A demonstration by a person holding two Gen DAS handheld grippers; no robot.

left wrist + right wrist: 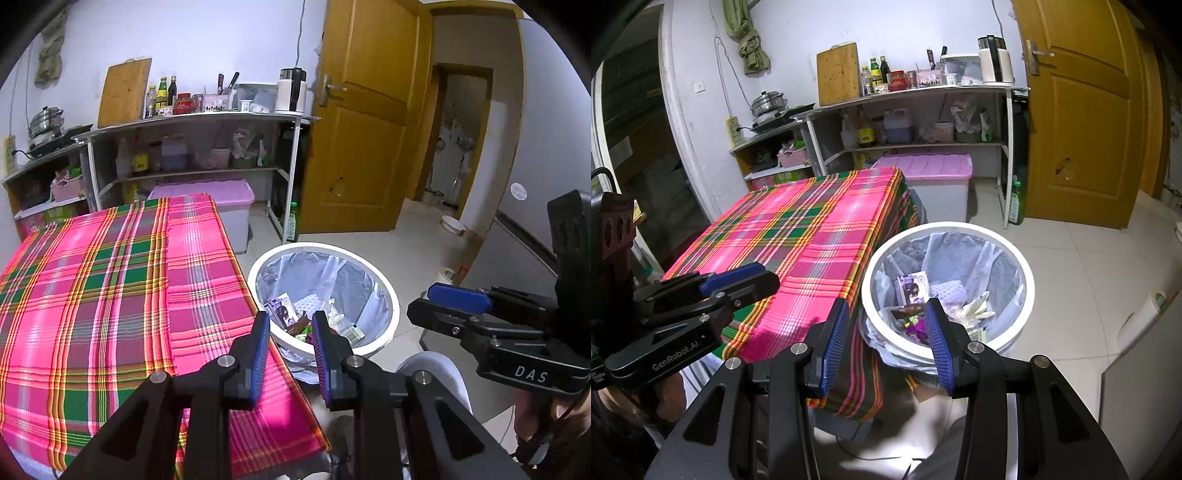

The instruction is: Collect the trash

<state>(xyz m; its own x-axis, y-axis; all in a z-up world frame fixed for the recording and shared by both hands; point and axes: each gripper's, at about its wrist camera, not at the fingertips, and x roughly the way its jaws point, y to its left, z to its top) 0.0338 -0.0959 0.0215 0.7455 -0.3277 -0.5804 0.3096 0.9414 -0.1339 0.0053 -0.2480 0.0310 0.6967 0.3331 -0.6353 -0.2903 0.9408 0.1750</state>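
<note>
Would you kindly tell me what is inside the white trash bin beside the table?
The white trash bin has a clear liner holding a printed card packet, white foam netting, pale peels and purple wrappers. Anything beneath that pile is covered.

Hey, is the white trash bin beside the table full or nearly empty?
Mostly empty. The trash bin has wrappers only at its bottom, and the liner walls above them are bare.
</note>
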